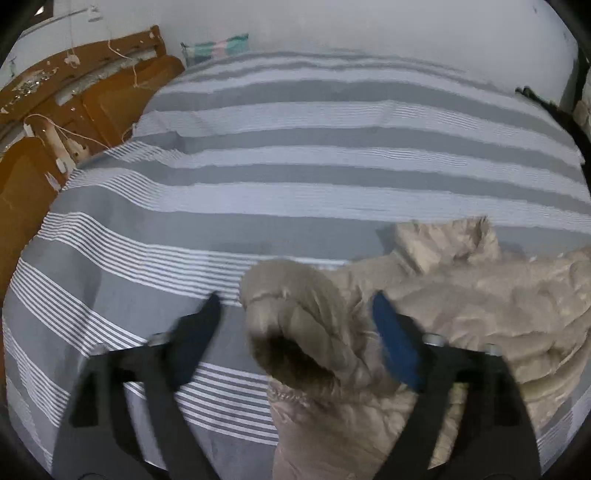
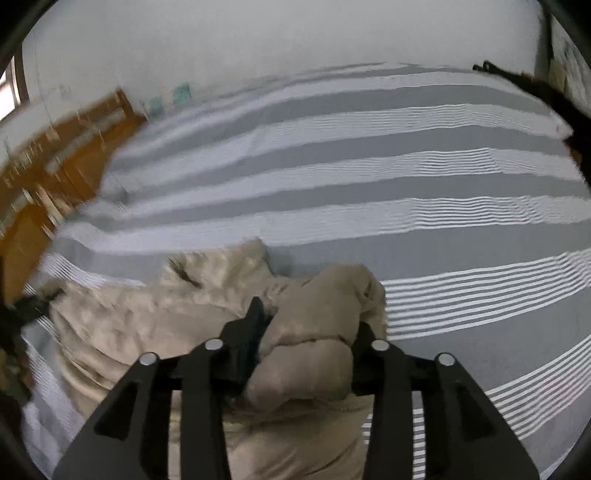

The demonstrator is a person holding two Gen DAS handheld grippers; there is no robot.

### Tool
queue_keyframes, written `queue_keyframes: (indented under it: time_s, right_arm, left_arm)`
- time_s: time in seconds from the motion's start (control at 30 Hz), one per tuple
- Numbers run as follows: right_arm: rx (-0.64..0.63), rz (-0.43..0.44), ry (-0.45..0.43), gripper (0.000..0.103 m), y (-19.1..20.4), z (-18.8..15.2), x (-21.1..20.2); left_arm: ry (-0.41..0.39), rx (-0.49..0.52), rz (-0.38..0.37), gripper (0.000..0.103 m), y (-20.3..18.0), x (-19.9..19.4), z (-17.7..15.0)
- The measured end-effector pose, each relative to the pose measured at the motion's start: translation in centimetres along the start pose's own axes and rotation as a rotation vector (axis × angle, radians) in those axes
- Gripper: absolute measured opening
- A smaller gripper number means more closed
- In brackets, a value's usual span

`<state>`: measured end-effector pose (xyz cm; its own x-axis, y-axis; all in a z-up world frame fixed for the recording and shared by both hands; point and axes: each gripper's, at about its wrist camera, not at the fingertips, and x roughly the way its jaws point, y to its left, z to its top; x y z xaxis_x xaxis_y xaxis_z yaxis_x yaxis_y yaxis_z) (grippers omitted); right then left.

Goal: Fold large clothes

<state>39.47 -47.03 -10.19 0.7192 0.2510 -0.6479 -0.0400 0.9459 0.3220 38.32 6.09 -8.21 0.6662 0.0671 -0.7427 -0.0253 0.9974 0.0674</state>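
A: How is the left gripper (image 1: 295, 321) seen?

B: Its jaws are spread wide; a cuff of the beige padded coat (image 1: 461, 295) lies between them, not pinched. On the right gripper (image 2: 310, 325) a puffy sleeve fills the gap, but a grip cannot be confirmed.

A: How is the coat judged to handle?

B: Light, soft and bulky, likely slippery; the cuffs or seams are best taken.

A: And beyond the fingers?

B: A striped bedsheet (image 1: 295, 184) is spread beneath, wooden furniture (image 1: 92, 96) is seen left, a pale wall (image 1: 369, 26) ahead.
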Motion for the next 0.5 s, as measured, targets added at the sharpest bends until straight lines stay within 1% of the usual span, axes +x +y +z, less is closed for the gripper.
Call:
queue_keyframes:
  time_s: [0.03,0.07,0.13,0.23,0.3,0.37,0.4,0.47,0.5]
  right_arm:
    - [0.021,0.045,-0.022,0.067,-0.1,0.2,-0.8]
    - [0.019,0.042,-0.044,0.076,0.1,0.3,-1.3]
    - [-0.016,0.016,-0.104,0.078,0.6,0.4,-2.7]
    - [-0.085,-0.022,-0.128,0.078,1.4,0.6,-4.2]
    - [-0.137,-0.061,-0.133,0.078,1.7,0.4,-4.7]
    - [-0.176,-0.1,-0.135,0.078,1.6,-0.1,-5.0]
    - [-0.184,-0.115,-0.132,0.078,1.4,-0.4,-5.0]
    - [-0.227,-0.157,-0.157,0.078,1.4,-1.7,-5.8]
    - [-0.242,-0.159,-0.163,0.078,1.4,-2.2,-6.0]
  left_arm:
    - [-0.015,-0.015,-0.017,0.091,0.2,-0.9,0.4]
    - [-0.036,-0.033,-0.037,0.093,0.4,-1.9,0.6]
    - [-0.079,-0.046,-0.063,0.095,0.7,-3.6,0.8]
    - [-0.122,-0.015,-0.043,0.095,0.8,-5.4,0.6]
    - [-0.126,0.021,-0.025,0.096,0.9,-5.7,0.1]
    - [-0.118,0.033,-0.013,0.096,1.3,-5.4,-0.7]
    - [-0.106,0.031,-0.021,0.096,1.6,-5.1,-1.4]
    - [-0.098,0.015,-0.051,0.095,2.4,-4.8,-3.0]
    - [-0.096,0.01,-0.065,0.095,2.6,-4.6,-3.5]
